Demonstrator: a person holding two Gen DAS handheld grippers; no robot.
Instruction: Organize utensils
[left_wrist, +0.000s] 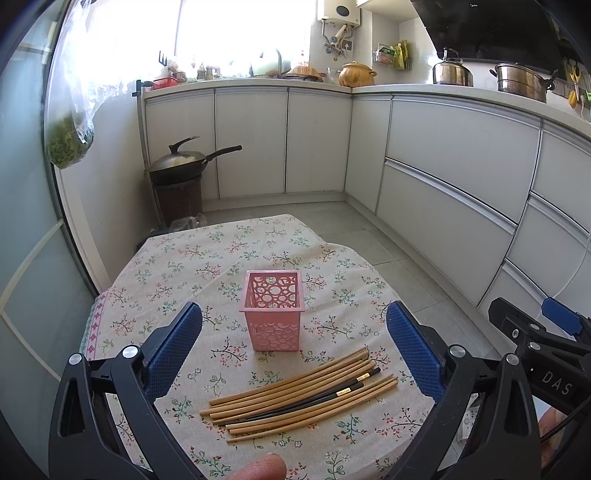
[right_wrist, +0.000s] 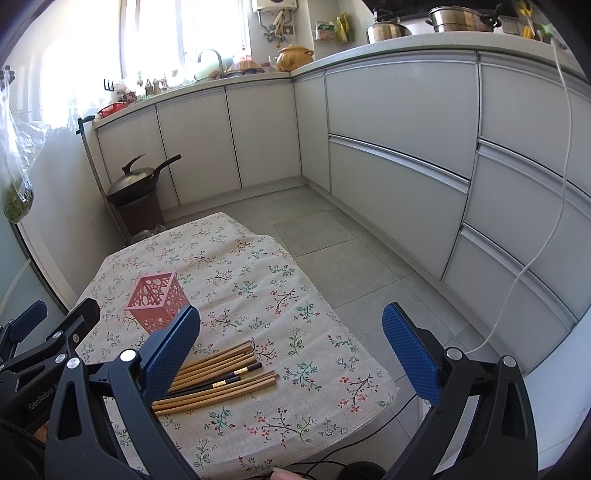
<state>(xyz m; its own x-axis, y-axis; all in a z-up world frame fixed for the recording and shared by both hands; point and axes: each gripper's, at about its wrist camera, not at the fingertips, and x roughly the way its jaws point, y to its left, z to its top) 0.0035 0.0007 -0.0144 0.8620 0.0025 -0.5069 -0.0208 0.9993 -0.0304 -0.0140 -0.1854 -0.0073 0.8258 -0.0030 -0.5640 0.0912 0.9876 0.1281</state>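
Where cabinets (left_wrist: 317, 144) corner, floral tablecloth (left_wrist: 221, 258)

One pink perforated holder (left_wrist: 272, 309) is seen standing ahead of the left claw, between its fingers. Before it, nearer the claw, about ten chopsticks (left_wrist: 299, 395) are laid in one bundle: roughly eight bamboo-coloured ones and two black ones (left_wrist: 325, 392). The exact bamboo count cannot be told, since some overlap.

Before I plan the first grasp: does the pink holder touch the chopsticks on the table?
Apart. The left wrist view shows flowered tablecloth between the pink holder and the nearest of the chopsticks.
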